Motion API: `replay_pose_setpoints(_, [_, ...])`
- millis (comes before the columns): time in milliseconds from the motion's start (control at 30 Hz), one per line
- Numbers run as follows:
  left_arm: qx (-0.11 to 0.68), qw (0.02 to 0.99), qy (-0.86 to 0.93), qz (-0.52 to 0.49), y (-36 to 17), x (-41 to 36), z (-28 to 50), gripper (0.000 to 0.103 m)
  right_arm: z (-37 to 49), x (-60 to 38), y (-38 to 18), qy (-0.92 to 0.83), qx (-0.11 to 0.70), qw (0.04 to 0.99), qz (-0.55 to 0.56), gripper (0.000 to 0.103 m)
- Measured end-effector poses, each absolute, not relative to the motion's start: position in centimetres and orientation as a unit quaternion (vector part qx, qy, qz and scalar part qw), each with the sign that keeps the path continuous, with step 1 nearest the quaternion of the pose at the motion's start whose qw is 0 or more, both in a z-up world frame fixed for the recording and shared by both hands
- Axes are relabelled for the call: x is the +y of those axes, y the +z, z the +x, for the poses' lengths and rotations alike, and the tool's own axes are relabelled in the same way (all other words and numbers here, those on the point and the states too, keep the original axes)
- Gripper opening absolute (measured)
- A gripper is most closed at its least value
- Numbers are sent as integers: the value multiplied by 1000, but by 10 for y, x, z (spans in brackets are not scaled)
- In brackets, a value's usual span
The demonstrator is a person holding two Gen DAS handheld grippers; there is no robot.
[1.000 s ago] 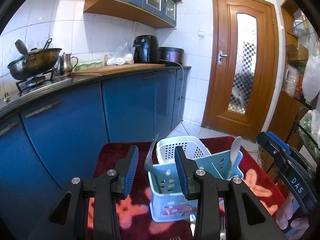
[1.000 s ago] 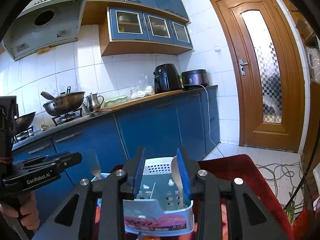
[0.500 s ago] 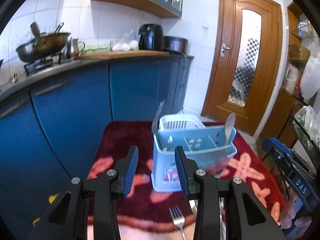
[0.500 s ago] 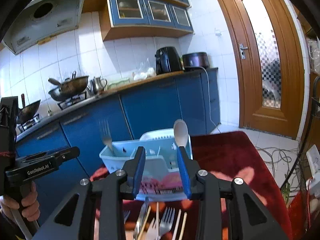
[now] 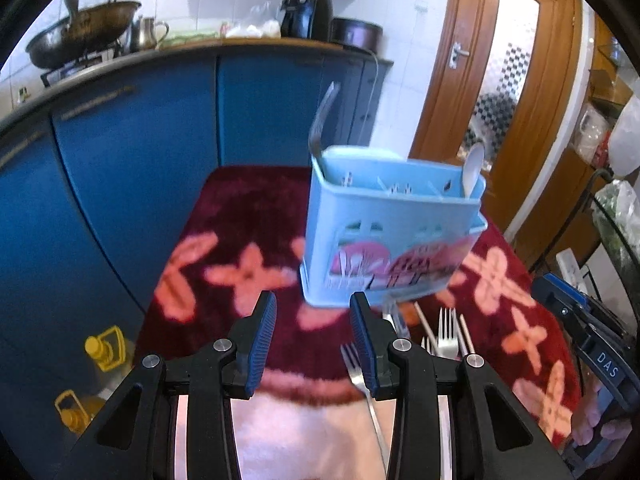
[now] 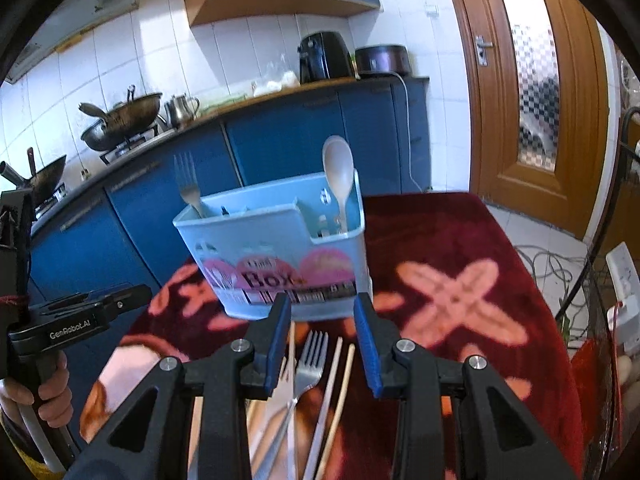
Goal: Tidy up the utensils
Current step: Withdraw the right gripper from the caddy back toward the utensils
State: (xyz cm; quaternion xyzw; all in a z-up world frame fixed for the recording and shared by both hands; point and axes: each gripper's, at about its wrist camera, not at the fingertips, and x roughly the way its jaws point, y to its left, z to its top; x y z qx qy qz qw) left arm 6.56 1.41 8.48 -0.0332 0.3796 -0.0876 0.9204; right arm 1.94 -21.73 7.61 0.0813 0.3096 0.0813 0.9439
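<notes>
A light blue plastic utensil holder (image 5: 384,240) (image 6: 280,256) stands on a dark red cloth with pink flowers (image 5: 248,240) (image 6: 452,264). A metal fork (image 5: 322,120) (image 6: 188,190) stands in its left compartment and a white spoon (image 5: 472,172) (image 6: 339,176) in its right. Loose forks (image 6: 310,364) (image 5: 446,332) and pale chopsticks (image 6: 340,396) lie on the cloth in front of the holder. My left gripper (image 5: 313,340) hangs open over the cloth's near edge, empty. Above the loose forks, my right gripper (image 6: 322,340) stands open with nothing held.
Blue kitchen cabinets (image 5: 132,132) run behind the table, with woks (image 6: 120,120), a kettle and appliances on the counter. A wooden door (image 6: 532,92) is at the right. Yellow-capped bottles (image 5: 102,352) stand on the floor at the left. A person's hand (image 6: 44,396) grips the left tool.
Both grippers have sunk and tilted downward toward the table. The loose forks and chopsticks in front of the holder have come into view. Neither jaw gap has changed.
</notes>
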Motion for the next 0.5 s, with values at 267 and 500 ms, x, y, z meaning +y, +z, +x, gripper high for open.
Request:
replay_pose_setpoints(267, [422, 901, -98, -35, 54, 6, 68, 39, 24, -226, 49, 74, 357, 927, 91, 36])
replay_pose_setpoints(500, [450, 886, -105, -41, 30, -2, 73, 39, 28, -231, 31, 64, 383, 917, 91, 36])
